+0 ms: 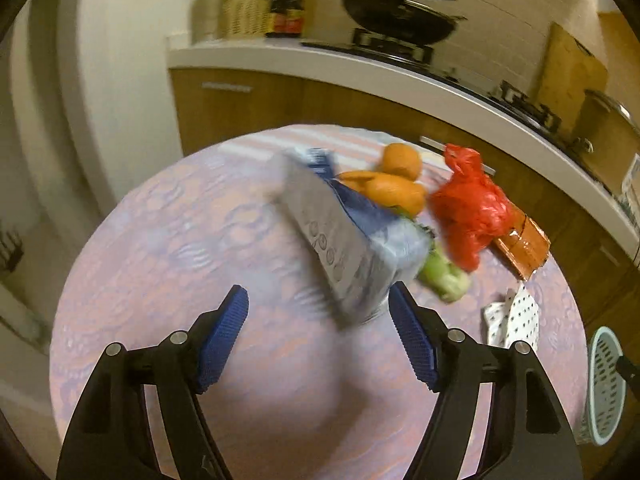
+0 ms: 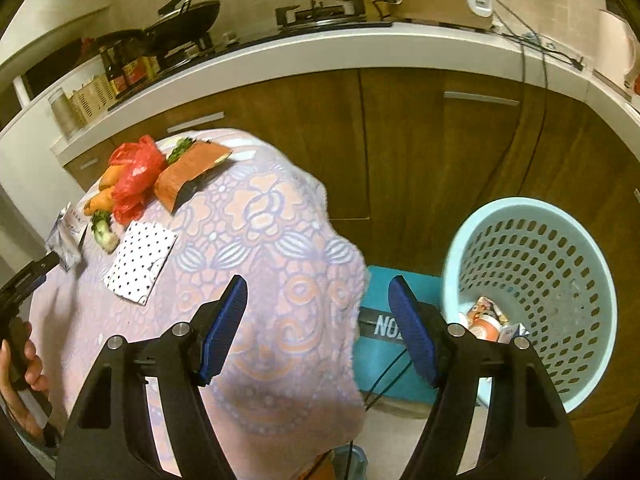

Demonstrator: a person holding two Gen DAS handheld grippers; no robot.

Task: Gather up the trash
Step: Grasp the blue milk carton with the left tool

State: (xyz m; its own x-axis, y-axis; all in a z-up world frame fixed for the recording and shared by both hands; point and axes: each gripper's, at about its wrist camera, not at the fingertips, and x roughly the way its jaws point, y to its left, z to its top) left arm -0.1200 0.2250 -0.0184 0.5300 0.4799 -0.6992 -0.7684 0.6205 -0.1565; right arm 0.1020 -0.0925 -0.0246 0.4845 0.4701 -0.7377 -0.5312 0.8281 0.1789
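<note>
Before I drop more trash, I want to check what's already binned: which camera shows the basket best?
The right wrist view: the basket stands open beside the table, with a few wrappers visible at its bottom. The left wrist view catches only a sliver of the basket at the frame's right edge.

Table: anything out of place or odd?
Yes. Wrappers sit mixed in with food: a silver-blue pouch, a red plastic bag, an orange packet and a polka-dot packet lie among carrots and a green vegetable. The pouch is blurred. The basket already holds trash.
</note>
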